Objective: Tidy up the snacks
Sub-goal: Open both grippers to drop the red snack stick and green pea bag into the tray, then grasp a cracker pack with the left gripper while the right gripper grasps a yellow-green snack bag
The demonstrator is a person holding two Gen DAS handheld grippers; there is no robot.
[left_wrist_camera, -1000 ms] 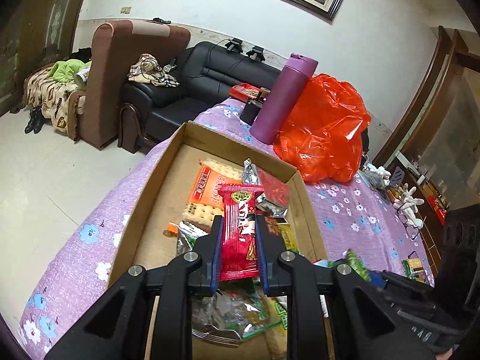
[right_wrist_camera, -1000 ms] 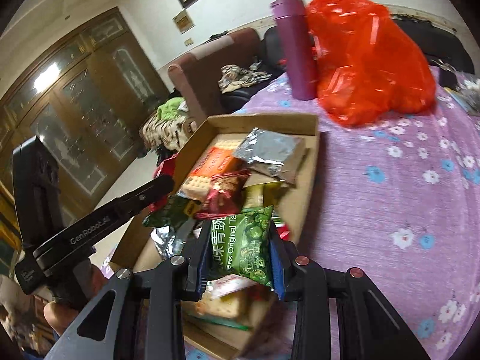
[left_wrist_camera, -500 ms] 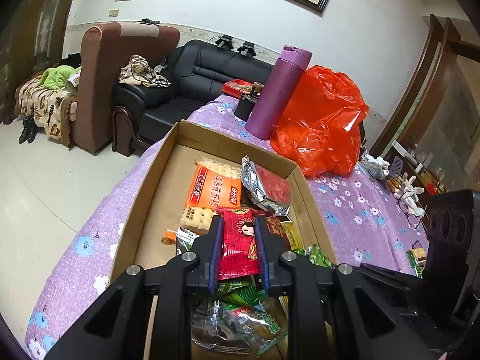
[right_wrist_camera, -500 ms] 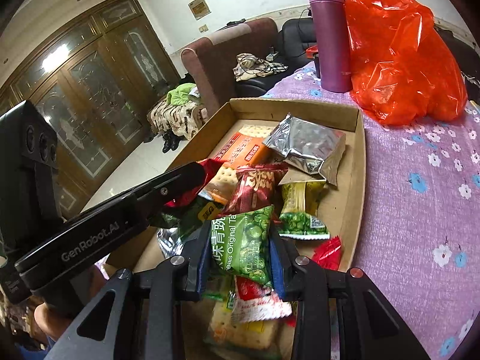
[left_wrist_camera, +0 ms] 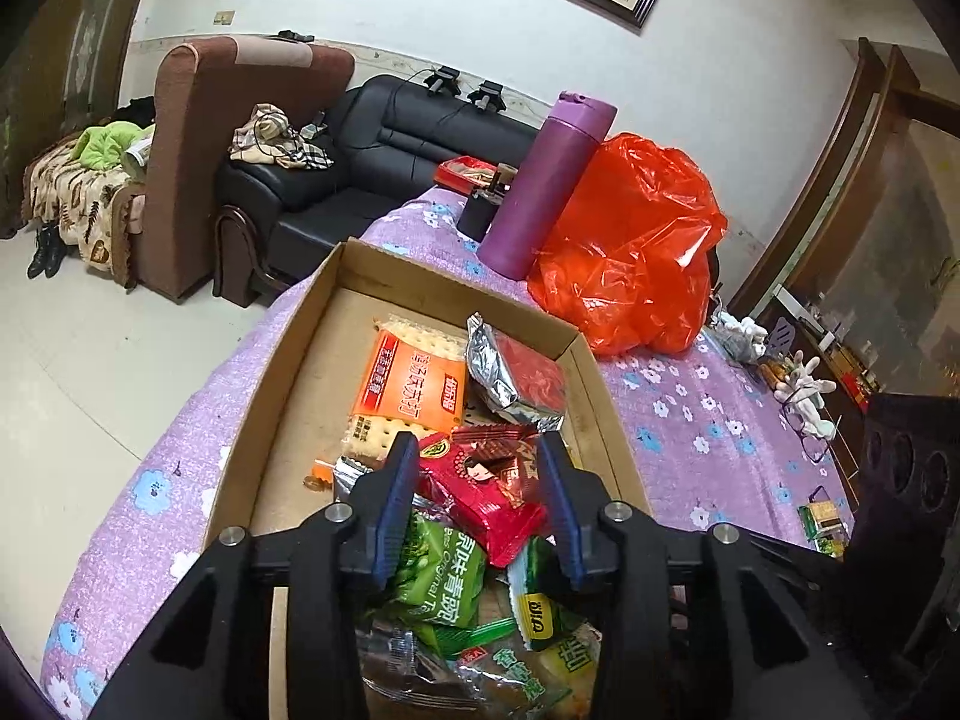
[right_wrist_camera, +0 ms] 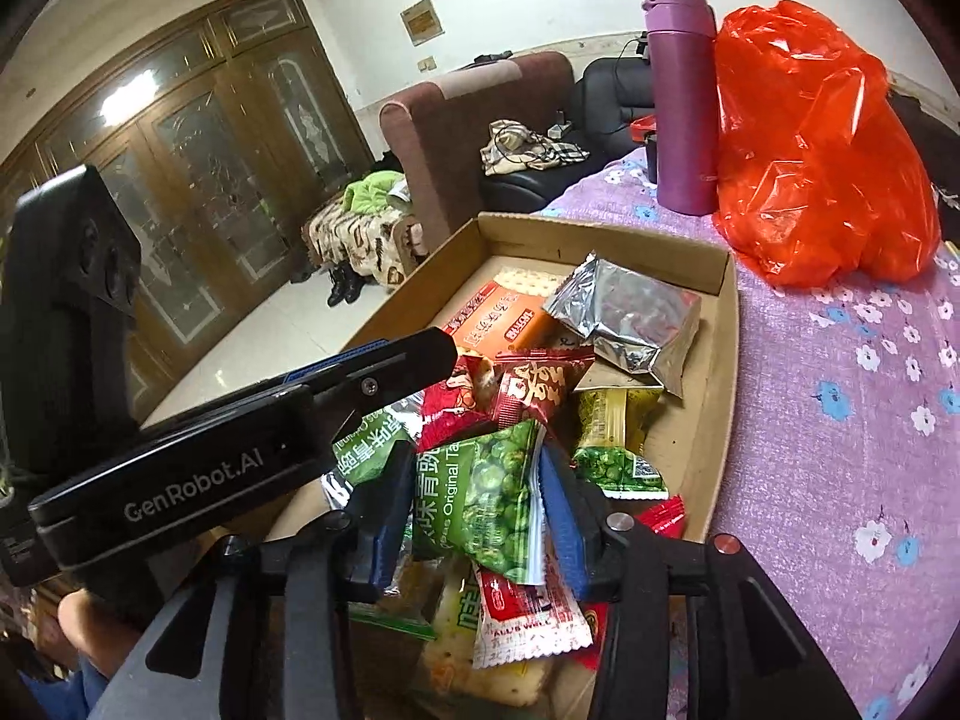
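A shallow cardboard box (left_wrist_camera: pixel 300 360) on the purple flowered cloth holds a heap of snack packets. My left gripper (left_wrist_camera: pixel 477 474) hovers over the heap with its jaws opening. A red packet (left_wrist_camera: pixel 480 498) lies tilted on the pile between the pads, loose. In the right wrist view my right gripper (right_wrist_camera: pixel 477 480) is over the near end of the box (right_wrist_camera: pixel 726 360), its jaws also opening. A green pea packet (right_wrist_camera: pixel 480 498) sits askew between them, no longer squeezed. The left gripper (right_wrist_camera: pixel 438 354) reaches in from the left just beyond it.
An orange cracker pack (left_wrist_camera: pixel 414 384) and a silver pouch (left_wrist_camera: pixel 510 372) lie further back in the box. A purple flask (left_wrist_camera: pixel 552 180) and a red plastic bag (left_wrist_camera: pixel 636 246) stand behind it. Small items lie on the cloth at right. Sofas stand beyond the table.
Both pairs of jaws have spread. The red packet has dropped from upright to lie slanted on the pile. The green packet has tilted. The right gripper has shifted further over the box.
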